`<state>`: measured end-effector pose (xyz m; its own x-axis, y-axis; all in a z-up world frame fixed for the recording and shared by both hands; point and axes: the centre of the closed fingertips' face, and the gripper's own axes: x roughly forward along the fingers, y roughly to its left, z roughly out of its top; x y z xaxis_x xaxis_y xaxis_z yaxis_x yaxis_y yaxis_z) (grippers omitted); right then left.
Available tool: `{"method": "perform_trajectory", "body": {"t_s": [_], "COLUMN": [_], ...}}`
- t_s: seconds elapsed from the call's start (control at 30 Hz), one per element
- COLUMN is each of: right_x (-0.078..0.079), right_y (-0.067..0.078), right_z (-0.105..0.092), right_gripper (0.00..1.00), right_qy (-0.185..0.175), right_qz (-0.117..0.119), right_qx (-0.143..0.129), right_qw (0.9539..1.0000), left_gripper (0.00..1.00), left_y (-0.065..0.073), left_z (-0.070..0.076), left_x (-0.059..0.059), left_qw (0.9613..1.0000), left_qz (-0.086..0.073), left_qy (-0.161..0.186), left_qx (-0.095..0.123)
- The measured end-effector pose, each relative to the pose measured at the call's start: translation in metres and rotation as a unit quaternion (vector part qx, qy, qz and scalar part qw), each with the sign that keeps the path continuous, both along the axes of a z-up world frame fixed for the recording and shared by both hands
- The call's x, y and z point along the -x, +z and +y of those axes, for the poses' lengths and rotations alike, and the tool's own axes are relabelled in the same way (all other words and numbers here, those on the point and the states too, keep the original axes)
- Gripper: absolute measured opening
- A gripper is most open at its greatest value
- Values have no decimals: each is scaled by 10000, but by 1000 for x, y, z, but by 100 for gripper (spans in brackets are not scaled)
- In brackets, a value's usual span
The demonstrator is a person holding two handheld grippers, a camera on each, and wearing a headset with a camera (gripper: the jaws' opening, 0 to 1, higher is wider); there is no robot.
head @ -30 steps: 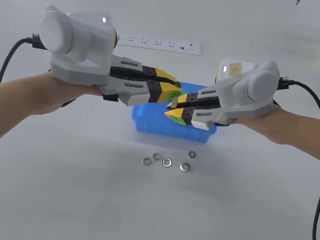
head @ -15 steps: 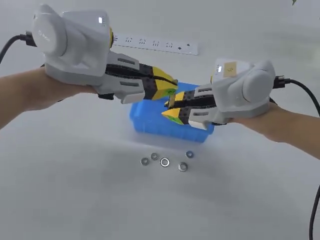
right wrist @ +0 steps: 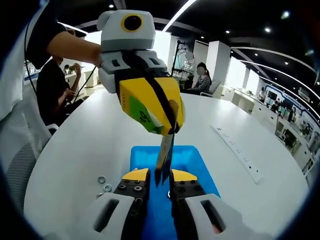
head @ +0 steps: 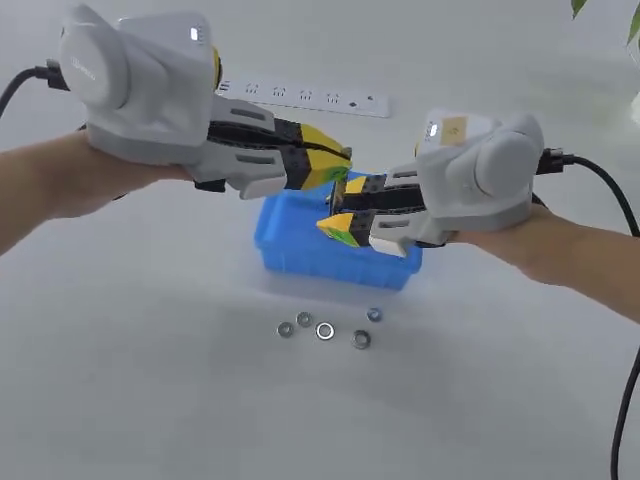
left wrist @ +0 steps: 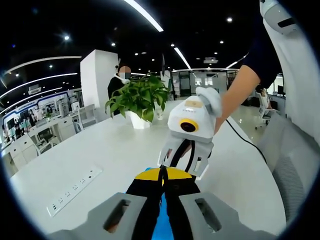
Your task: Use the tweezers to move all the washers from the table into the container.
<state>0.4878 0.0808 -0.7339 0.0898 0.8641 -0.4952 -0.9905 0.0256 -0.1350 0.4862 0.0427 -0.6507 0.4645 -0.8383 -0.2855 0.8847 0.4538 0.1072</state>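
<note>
Tweezers held above the blue container, washers on the table beside it.
Over the container, the left claw is clamped on the tweezers; the right claw has its jaws apart around them; five washers lie just off the container's near wall.

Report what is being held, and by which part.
The left tool pinches the tweezers by one end; the other end sits between the right tool's jaws, grip unclear.

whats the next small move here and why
Probably close the tongs of the right gripper on the tweezers. The left gripper holds them by one end above the blue container, and their other end sits between the right gripper's tongs, which look slightly apart. Five washers lie on the table, so the tweezers need a working grip first.
</note>
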Motion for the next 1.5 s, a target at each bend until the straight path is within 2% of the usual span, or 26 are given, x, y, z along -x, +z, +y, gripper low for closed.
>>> {"method": "perform_trajectory", "body": {"t_s": [0.27,0.53,0.83,0.97,1.2,1.27,1.3,1.43,1.47,1.5], "right_x": [-1,-2,-3,4,17,22,25,41,46,48], "right_y": [6,14,37,43,43,50,53,60,61,60], "right_z": [-12,-32,-60,-72,-90,-93,-94,-101,-103,-105], "right_gripper": [21,28,37,45,55,59,61,63,64,65], "right_qy": [-214,-436,-850,-902,-1067,-1265,-1246,-1149,-1115,-1108], "right_qz": [49,-43,-16,55,85,263,282,197,232,242], "right_qx": [-78,-104,-472,-590,-566,-758,-832,-795,-796,-785], "right_qw": [9997,9990,9953,9942,9926,9887,9883,9900,9903,9904], "left_gripper": [4,4,4,4,4,4,4,4,4,4], "left_y": [6,7,15,18,20,23,25,32,32,31], "left_z": [3,5,2,3,11,12,12,20,29,32], "left_x": [0,2,4,10,24,31,33,41,37,37], "left_qw": [9999,9999,9998,9999,9999,9999,9998,9996,9995,9995], "left_qz": [6,12,-60,-64,-75,-91,-107,-136,-145,-142], "left_qy": [102,126,180,149,107,123,135,232,246,258], "left_qx": [47,37,86,48,54,66,70,128,120,103]}}
